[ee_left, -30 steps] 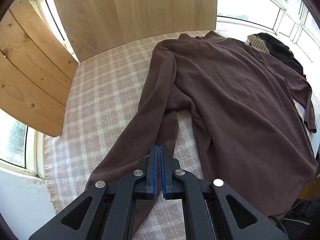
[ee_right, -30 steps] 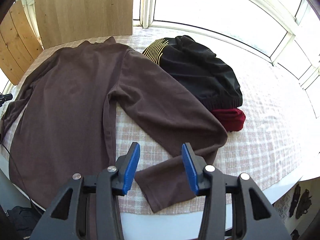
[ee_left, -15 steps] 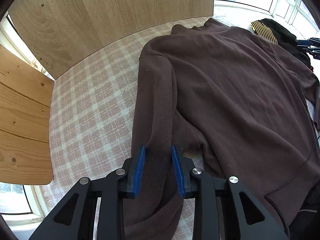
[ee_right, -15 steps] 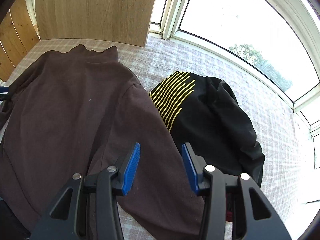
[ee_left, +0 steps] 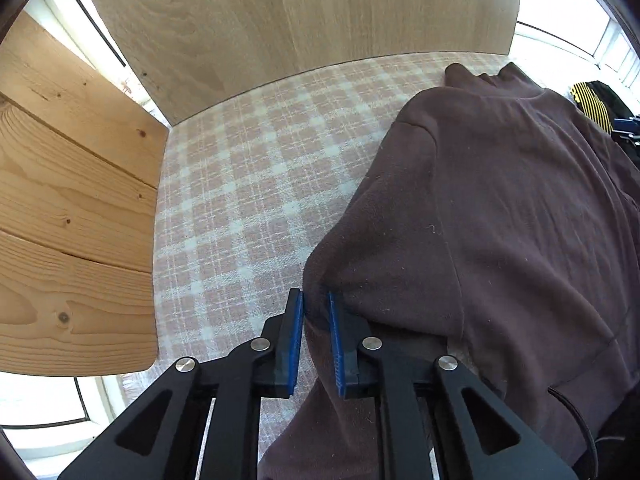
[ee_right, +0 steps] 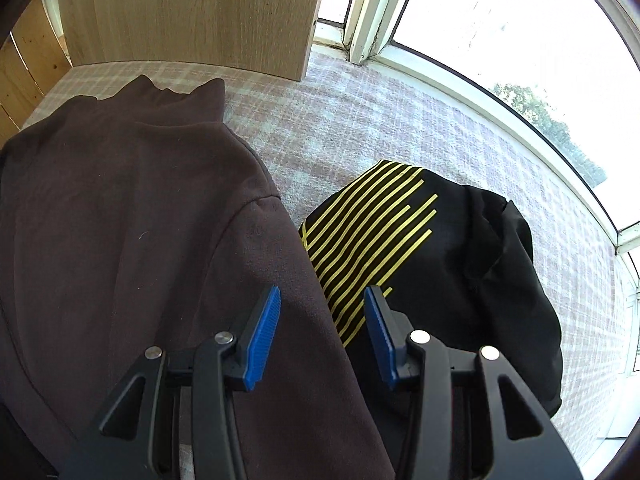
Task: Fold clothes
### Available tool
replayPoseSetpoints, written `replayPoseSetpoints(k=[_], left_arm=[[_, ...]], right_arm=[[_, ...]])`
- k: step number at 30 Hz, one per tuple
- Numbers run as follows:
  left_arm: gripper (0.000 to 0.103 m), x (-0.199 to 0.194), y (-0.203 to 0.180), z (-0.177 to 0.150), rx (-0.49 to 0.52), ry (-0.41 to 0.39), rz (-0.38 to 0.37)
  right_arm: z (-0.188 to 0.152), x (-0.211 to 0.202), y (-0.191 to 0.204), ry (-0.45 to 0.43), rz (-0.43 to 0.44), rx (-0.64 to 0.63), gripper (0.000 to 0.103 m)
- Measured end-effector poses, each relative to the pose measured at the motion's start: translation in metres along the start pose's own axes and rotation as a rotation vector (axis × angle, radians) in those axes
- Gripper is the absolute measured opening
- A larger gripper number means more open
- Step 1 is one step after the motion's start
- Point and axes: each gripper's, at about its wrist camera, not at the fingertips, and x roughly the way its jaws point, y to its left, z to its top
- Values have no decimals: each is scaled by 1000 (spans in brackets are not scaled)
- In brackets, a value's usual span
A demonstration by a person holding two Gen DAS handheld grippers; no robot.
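A dark brown long-sleeved fleece top (ee_left: 520,208) lies spread flat on a surface covered with a pink and white checked cloth (ee_left: 248,184), its collar toward a light wooden panel (ee_left: 304,16) that stands at the far edge. The left gripper (ee_left: 316,340) has its two blue-padded fingers (ee_left: 295,340) narrowly apart, with a raised fold of the sleeve edge of the brown top standing between them; the fabric fills most of the gap, but I cannot tell if the pads really press it or only stand beside it. To the left of this gripper, pale pine boards (ee_left: 72,216) stand at the side of the checked cloth. In the right wrist view, the right gripper (ee_right: 320,336) is wide open and holds nothing; it hovers above the other sleeve of the brown top (ee_right: 132,240), near the shoulder, and its right finger is over the border of a black garment with thin yellow stripes (ee_right: 440,264). This black garment lies crumpled just beside the brown top and touches its sleeve. Behind it a white window frame (ee_right: 372,12) is seen, with bright daylight. No brand, label or readable writing shows on either piece of clothing or on the grippers.
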Motion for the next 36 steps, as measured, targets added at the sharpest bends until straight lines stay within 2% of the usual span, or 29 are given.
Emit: replayPoseSetpoints(k=[3,6,12,17,19,22,25,27,28,29,30,31,36], left_arm=[[24,-15,4,18,-33,-57,-40],[26,-14,2,43,-8,-80,-16],[27,29,-19,92,36,-38,-79],[27,56,-51,121,62,-31,-162],[28,64,-63,131,80,-22,-178],[40,77,-74,141,104,6,-200],[40,89,-83,141,140,29,-182],[33,93,-88,137,158,30,-169],[18,93,-90,135,164,26,-166],[11,92,-92,133,168,20,-165],[10,88,-93,130,169,3,-156],[6,83,-94,127,169,-21,-141],[5,46,-90,116,127,-155,-107]], right_arm=[[7,4,-1,1,30,10,43],[17,8,-2,-6,44,21,43],[45,18,0,-20,87,36,43],[74,32,14,-28,204,32,43],[85,43,23,-12,209,6,43],[94,64,32,40,253,-14,43],[94,80,38,87,266,-32,43],[90,84,39,92,302,-23,43],[87,84,38,86,316,-15,40],[85,82,38,77,327,-6,24],[82,80,37,70,341,-2,13],[79,76,37,57,351,2,6],[73,34,38,-84,336,-14,5]])
